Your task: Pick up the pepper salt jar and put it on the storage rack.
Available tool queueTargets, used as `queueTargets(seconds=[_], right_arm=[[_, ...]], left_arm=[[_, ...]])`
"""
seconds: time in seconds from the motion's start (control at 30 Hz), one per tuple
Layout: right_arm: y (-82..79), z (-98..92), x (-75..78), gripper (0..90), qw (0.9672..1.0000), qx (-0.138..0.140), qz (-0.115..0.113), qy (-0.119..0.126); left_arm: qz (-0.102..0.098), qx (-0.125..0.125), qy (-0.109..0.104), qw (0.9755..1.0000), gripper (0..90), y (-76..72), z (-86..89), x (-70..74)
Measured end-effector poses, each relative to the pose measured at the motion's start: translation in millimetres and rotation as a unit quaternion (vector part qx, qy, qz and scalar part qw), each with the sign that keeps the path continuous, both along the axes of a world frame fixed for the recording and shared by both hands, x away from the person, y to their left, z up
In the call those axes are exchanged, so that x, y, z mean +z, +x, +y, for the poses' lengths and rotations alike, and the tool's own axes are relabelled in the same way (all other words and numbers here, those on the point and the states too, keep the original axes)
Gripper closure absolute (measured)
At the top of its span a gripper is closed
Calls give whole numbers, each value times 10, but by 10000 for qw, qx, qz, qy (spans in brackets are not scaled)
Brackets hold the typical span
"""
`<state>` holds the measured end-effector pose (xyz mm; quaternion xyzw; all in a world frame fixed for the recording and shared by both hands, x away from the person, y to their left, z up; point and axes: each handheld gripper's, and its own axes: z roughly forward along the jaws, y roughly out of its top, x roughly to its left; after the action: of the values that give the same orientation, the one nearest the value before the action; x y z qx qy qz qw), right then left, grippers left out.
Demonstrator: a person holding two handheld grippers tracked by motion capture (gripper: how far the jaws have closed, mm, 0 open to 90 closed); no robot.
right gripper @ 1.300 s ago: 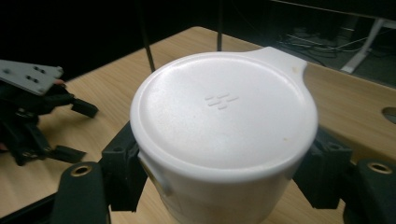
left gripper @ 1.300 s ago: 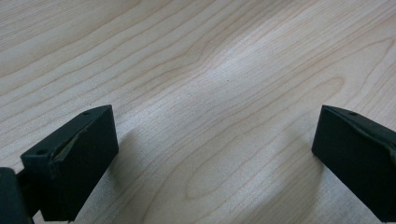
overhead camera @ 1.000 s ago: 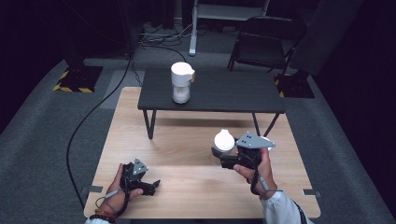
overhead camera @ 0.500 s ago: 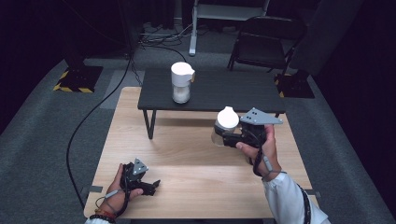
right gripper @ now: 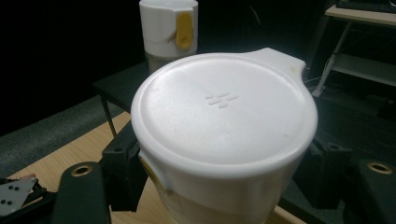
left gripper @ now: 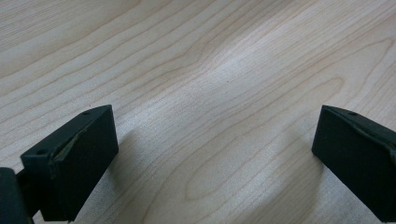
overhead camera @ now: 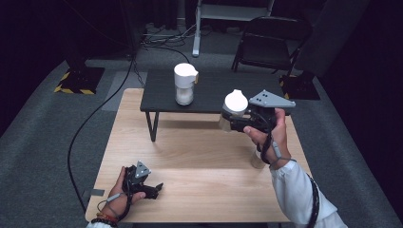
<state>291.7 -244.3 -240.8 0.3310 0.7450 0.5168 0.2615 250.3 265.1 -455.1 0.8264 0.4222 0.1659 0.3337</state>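
High view: you sit at a pale wooden table [overhead camera: 199, 152] w/ fine straight grain and a smooth matte top. Your left gripper [overhead camera: 153, 189] rests low on it near the front left corner, in your left hand [overhead camera: 124, 195]; black body, grey 3-cornered plate on top. Left gripper view shows its two blocky black jaws spread wide apart, nothing btwn them but bare wood.

Your right gripper [overhead camera: 227, 121] is raised above the table's far right side, in your right hand [overhead camera: 268, 137], white sleeve [overhead camera: 297, 190] below. Jaws are clamped on a white lidded container [overhead camera: 233, 110], held upright in the air, just in front of the edge of a small dark table [overhead camera: 214, 90]. Right gripper view: the container's lid [right gripper: 224, 112] is round, smooth matte white plastic w/ a raised rim, a small embossed mark of short dashes at centre and a spout-like lip at the far right; the body below looks translucent. Black jaws press its sides left & right.

A second container [overhead camera: 184, 84] of similar shape, white top w/ a yellow tab, clear lower part, stands upright on the dark low table, well apart from the held one. Another pale cup-like item sits on the wood beneath your right wrist, mostly hidden; can't tell what it is.

Beyond: grey carpet, a black folding chair [overhead camera: 266, 45], cables on the floor.
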Motion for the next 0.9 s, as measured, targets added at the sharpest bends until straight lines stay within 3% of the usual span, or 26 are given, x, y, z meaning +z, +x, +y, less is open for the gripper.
queueTargets(seconds=[0.33,0.9], right_arm=[[168,108,166,291,9998,-180,-41,-23],[543,295,200,291,9988,-497,-47,-7]], left_arm=[[-1,-4,4,10000,1,1,0,0],[-1,-11,7,10000,1,4,1,2]])
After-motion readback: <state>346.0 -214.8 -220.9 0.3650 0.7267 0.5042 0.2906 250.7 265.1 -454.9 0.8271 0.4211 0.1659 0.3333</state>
